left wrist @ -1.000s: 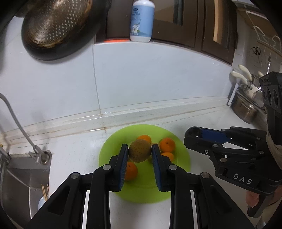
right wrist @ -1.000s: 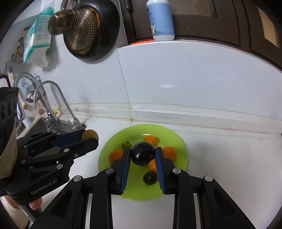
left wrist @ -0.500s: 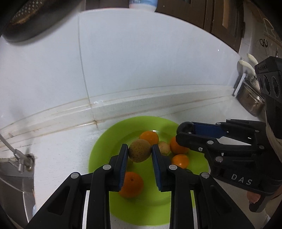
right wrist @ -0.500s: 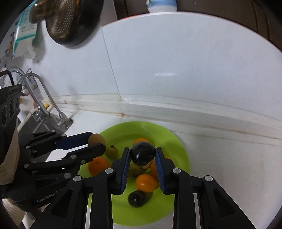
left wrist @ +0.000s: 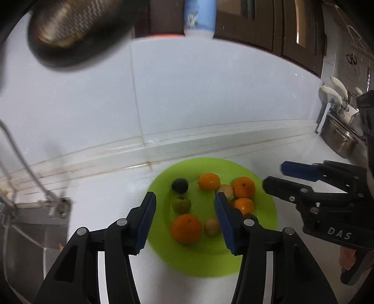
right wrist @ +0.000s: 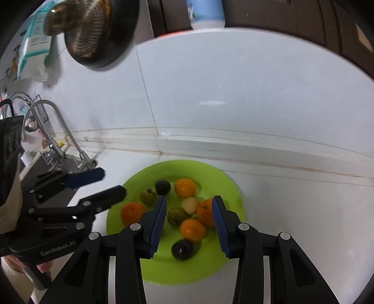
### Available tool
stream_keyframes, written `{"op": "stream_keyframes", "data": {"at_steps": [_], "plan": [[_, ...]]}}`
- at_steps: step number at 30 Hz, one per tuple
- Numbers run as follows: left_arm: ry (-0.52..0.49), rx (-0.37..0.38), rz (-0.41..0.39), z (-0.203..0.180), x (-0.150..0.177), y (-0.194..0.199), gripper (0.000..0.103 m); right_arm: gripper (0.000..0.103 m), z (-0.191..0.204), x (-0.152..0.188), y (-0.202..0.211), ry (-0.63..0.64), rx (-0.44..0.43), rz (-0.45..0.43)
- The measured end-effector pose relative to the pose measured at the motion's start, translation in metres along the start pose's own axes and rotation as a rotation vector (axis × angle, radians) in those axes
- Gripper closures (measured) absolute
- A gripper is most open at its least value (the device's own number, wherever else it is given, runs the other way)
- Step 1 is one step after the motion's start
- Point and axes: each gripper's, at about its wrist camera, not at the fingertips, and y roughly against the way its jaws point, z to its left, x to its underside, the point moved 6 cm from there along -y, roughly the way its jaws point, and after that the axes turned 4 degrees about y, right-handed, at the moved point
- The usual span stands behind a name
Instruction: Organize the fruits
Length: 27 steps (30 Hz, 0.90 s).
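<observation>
both grippers are hovering empty over the green plate (right wrist: 224,187), the left gripper (left wrist: 184,202) and right gripper (right wrist: 188,207) with fingers spread apart. a second ago each was clamping a fruit; now the fruits (right wrist: 184,187) are lying on the plate. the release step is finishing; next probably calls for pulling back.

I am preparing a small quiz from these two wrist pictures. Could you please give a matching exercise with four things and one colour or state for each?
Things:
1. round plastic plate
2. small round plum
3. left tongs
4. perforated metal strainer

Colours or states:
A. open and holding nothing
B. lime green
C. hanging on the wall
D. dark purple, almost black

Pairs: 1-B, 2-D, 3-A, 4-C
</observation>
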Motion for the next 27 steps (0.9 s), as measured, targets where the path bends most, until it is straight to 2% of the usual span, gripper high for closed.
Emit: {"op": "stream_keyframes", "data": {"at_steps": [2, 5, 8, 13, 17, 22, 27], "plan": [[0.012, -0.010, -0.021, -0.003, 0.005, 0.018, 0.046, 0.053, 0.004, 0.004, 0.016, 0.000, 0.017, -0.020], [0.022, -0.013, -0.056, -0.007, 0.013, 0.044, 0.044, 0.052, 0.009, 0.011, 0.038, -0.022, 0.025, -0.042], [0.030, -0.023, -0.087, -0.008, 0.020, 0.068, 0.040, 0.047, 0.014, 0.021, 0.058, -0.042, 0.037, -0.060], [0.033, -0.051, -0.119, -0.009, 0.030, 0.100, 0.032, 0.046, 0.026, 0.036, 0.090, -0.048, 0.079, -0.092], [0.023, -0.068, -0.146, -0.010, 0.041, 0.124, 0.026, 0.038, 0.034, 0.045, 0.118, -0.056, 0.114, -0.129], [0.014, -0.093, -0.176, -0.016, 0.056, 0.154, 0.022, 0.030, 0.042, 0.058, 0.153, -0.063, 0.172, -0.180], [0.022, -0.115, -0.197, -0.024, 0.072, 0.181, 0.021, 0.030, 0.049, 0.071, 0.179, -0.059, 0.193, -0.196]]}}
